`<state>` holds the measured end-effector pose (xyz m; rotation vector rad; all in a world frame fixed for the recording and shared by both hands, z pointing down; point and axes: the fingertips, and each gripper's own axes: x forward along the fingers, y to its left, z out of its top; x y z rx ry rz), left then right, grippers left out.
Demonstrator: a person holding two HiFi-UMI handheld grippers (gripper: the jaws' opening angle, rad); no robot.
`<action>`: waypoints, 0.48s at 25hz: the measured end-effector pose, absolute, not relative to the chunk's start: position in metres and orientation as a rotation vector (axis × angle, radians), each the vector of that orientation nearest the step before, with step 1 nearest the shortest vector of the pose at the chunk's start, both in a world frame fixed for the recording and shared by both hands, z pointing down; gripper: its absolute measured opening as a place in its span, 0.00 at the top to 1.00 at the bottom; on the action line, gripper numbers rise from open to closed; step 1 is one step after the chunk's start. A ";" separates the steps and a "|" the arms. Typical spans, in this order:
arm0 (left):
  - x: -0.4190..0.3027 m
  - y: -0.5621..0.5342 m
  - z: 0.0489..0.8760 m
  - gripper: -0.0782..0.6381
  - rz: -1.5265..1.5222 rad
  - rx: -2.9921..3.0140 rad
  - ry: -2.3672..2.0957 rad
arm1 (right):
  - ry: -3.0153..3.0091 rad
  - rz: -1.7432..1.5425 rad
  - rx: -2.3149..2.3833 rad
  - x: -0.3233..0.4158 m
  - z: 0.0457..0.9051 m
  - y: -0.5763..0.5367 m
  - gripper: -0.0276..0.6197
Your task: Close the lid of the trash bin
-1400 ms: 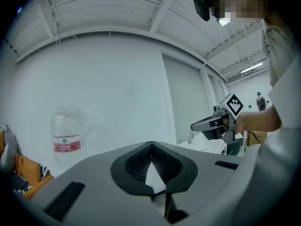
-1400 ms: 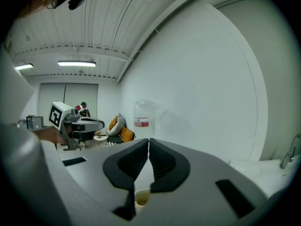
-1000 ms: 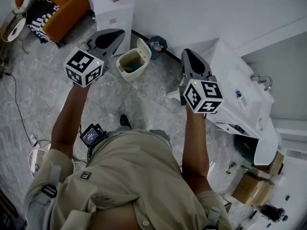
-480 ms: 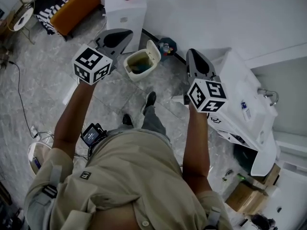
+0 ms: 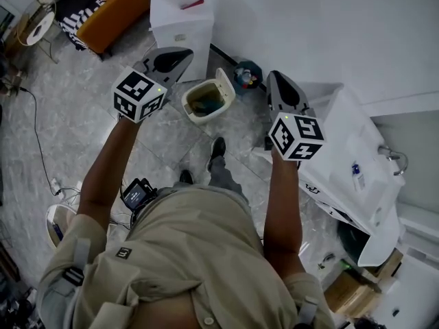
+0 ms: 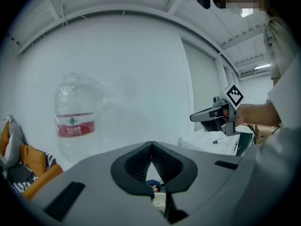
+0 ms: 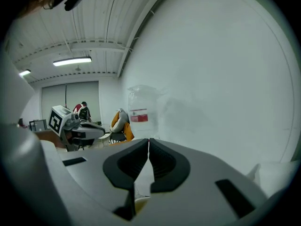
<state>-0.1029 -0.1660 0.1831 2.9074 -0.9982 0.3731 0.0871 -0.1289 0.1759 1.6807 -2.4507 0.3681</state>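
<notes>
Even, dimmish indoor light; strong fisheye warping, perhaps slight softness at edges.

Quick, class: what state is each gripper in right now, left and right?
Left gripper: closed, tips together, holding nothing.
Right gripper: closed, tips together, holding nothing.

The grey marbled floor (image 5: 65, 125) bears the open trash bin (image 5: 206, 103), a white dispenser (image 5: 180, 33) and an orange chair (image 5: 113, 5).
</notes>
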 end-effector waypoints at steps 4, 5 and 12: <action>-0.079 -0.198 0.206 0.87 0.394 2.873 -0.970 | -2.427 0.408 1.668 0.108 0.194 -0.159 0.92; -0.072 -0.205 0.214 0.87 0.402 2.865 -0.960 | -2.419 0.421 1.666 0.114 0.200 -0.165 0.92; -0.029 -0.245 0.270 0.87 0.464 2.811 -0.880 | -2.363 0.516 1.650 0.148 0.246 -0.198 0.92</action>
